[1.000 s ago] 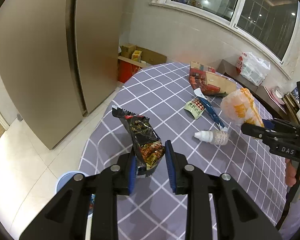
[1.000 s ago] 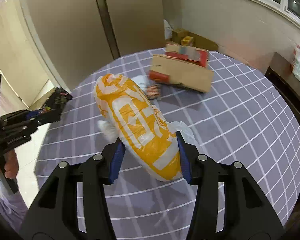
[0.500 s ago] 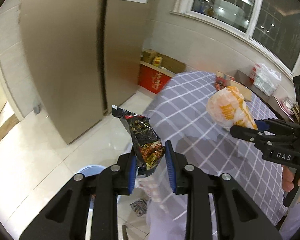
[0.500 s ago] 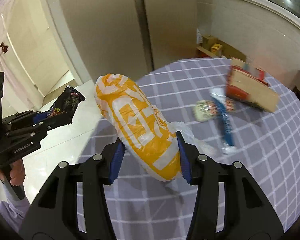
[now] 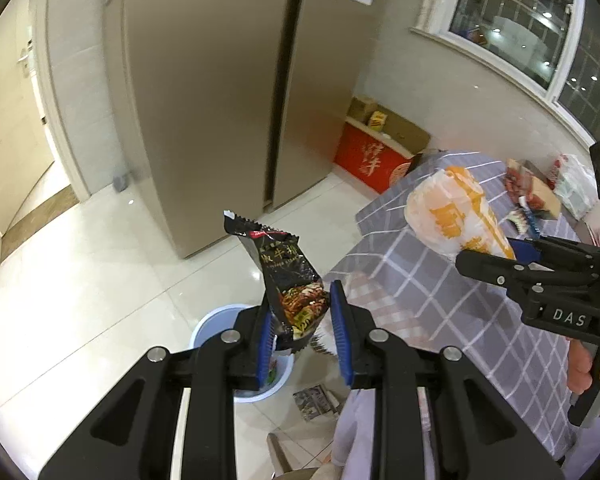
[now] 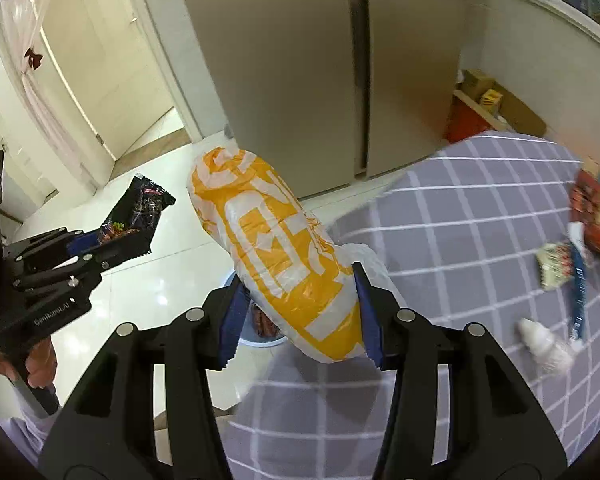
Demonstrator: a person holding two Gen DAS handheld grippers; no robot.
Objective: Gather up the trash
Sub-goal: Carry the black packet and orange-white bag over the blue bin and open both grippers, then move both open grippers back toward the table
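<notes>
My left gripper (image 5: pixel 302 322) is shut on a black snack wrapper (image 5: pixel 286 276) and holds it upright in the air above a light blue bin (image 5: pixel 208 328) on the floor. The wrapper also shows in the right wrist view (image 6: pixel 134 218). My right gripper (image 6: pixel 298 314) is shut on an orange and white plastic bag (image 6: pixel 272 248), held over the table's left edge. That bag also shows in the left wrist view (image 5: pixel 456 216). The bin shows partly behind the bag in the right wrist view (image 6: pixel 260 338).
A round table with a grey checked cloth (image 6: pixel 480 216) carries a small white bottle (image 6: pixel 544 346), a blue wrapper (image 6: pixel 578 292), a small packet (image 6: pixel 554 266) and a cardboard box (image 6: pixel 598 216). A large fridge (image 5: pixel 220 92) stands behind. A scrap lies on the floor (image 5: pixel 314 402).
Both grippers have swung left, away from the table and toward the floor, with their loads. The blue bin has come into fuller view under the left gripper.
</notes>
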